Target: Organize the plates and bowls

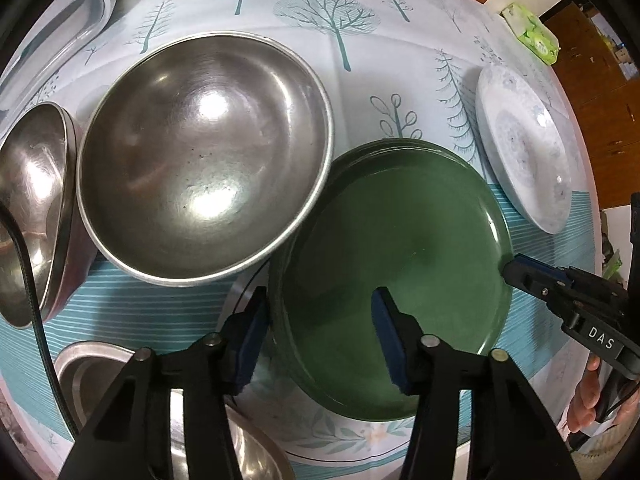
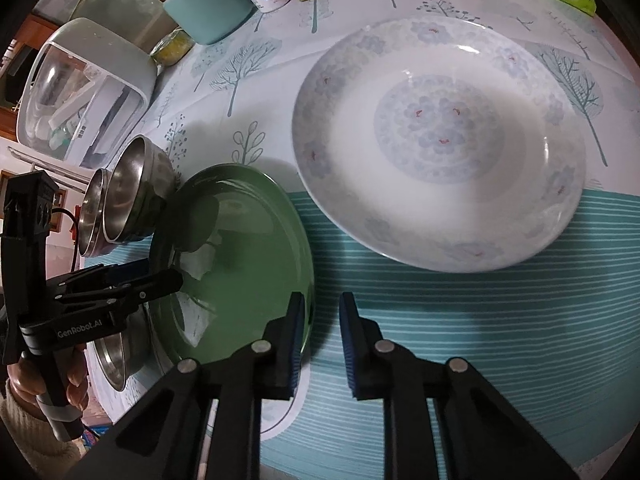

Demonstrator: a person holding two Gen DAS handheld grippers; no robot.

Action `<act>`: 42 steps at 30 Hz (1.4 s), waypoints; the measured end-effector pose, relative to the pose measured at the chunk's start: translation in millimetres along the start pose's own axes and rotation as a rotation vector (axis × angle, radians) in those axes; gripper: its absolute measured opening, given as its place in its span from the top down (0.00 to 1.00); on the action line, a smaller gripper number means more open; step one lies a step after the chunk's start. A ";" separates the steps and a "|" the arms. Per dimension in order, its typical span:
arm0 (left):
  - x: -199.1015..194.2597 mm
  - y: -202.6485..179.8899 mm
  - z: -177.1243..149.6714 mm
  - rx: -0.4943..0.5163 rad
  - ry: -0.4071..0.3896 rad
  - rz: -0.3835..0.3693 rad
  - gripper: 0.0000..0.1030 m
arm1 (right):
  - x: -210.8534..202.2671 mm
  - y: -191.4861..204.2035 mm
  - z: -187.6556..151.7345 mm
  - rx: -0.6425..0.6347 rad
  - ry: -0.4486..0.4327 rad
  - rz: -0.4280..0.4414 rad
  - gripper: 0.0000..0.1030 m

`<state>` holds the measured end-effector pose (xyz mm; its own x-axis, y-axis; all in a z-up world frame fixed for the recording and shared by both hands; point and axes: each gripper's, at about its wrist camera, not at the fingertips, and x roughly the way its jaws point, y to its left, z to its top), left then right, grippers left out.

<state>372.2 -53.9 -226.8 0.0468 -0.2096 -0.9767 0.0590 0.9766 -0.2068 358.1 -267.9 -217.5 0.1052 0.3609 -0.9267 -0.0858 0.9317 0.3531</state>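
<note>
Straddled the near-left rim of the green plate [image 1: 400,280] on the desk [image 1: 152,312] with left hand-held gripper [image 1: 320,336] wide open, holding nothing; right hand-held gripper [image 2: 320,340] half-open, empty, bracketing its right rim.

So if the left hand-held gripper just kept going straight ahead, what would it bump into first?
Probably the green plate. The left hand-held gripper is open, with one finger over the plate and one outside its rim. Farther on sits the big steel bowl, though depth is hard to judge.
</note>
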 end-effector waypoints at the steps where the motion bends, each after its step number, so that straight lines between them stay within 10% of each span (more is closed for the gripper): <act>1: 0.3 0.8 0.4 0.001 0.001 0.002 0.57 | 1.5 0.2 0.5 0.002 0.005 0.003 0.85; 9: -1.0 8.9 -0.1 0.036 0.006 0.049 0.82 | 6.4 6.1 0.5 0.005 0.024 0.017 0.94; 27: -53.6 -22.9 -29.1 0.133 -0.029 0.010 0.90 | -42.2 -10.3 -24.1 0.026 -0.022 0.025 0.94; 42: -103.1 -62.4 -159.0 0.231 0.037 -0.138 0.90 | -111.0 -19.1 -150.8 0.064 -0.012 0.044 0.94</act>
<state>205.1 -85.6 -122.4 -0.0133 -0.3337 -0.9426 0.2888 0.9012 -0.3231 198.7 -332.1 -140.8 0.1147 0.4012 -0.9088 -0.0267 0.9157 0.4009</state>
